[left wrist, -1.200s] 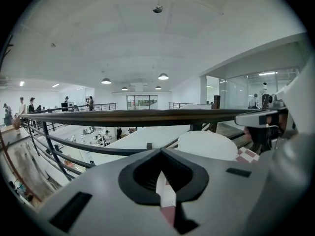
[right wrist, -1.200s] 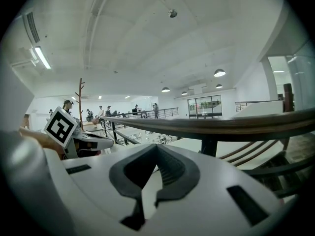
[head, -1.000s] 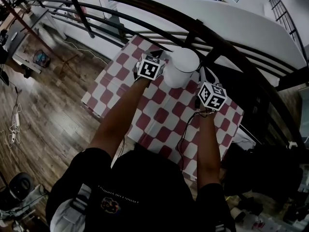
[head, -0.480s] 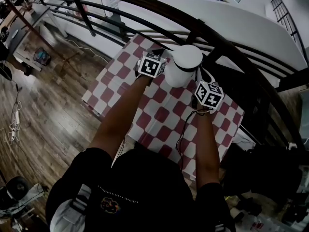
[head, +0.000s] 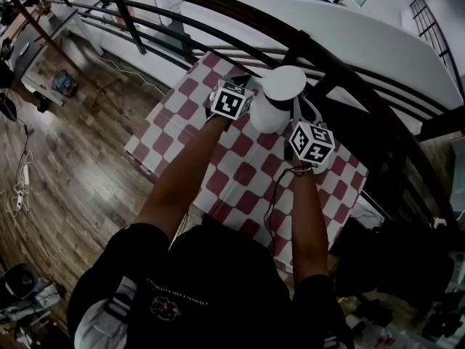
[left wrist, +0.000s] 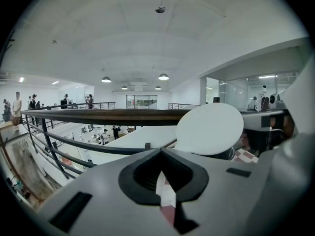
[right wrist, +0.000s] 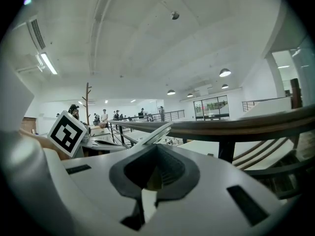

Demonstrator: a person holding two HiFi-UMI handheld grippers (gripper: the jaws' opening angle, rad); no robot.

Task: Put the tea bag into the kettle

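Observation:
A white kettle (head: 272, 111) stands at the far side of the checkered table (head: 218, 180), its round lid (head: 285, 83) raised. In the left gripper view that lid (left wrist: 209, 129) stands up just right of my left gripper (left wrist: 160, 154), whose jaws are shut; a thin pale sliver shows in the slit. Its marker cube (head: 232, 101) sits beside the kettle's left side. My right gripper (right wrist: 156, 149) is shut on a thin pale piece with a yellowish bit, the tea bag (right wrist: 149, 195). Its cube (head: 311, 142) is at the kettle's near right. The kettle's inside is hidden.
A dark curved railing (head: 327, 57) runs just behind the table, with a drop to a lower floor beyond. A black cable (head: 272, 195) trails over the cloth toward me. Wooden floor (head: 65, 166) lies left of the table. Distant people stand along a balcony (left wrist: 29, 104).
The right gripper has shifted up and left, closer to the kettle. The left gripper and the kettle have stayed put.

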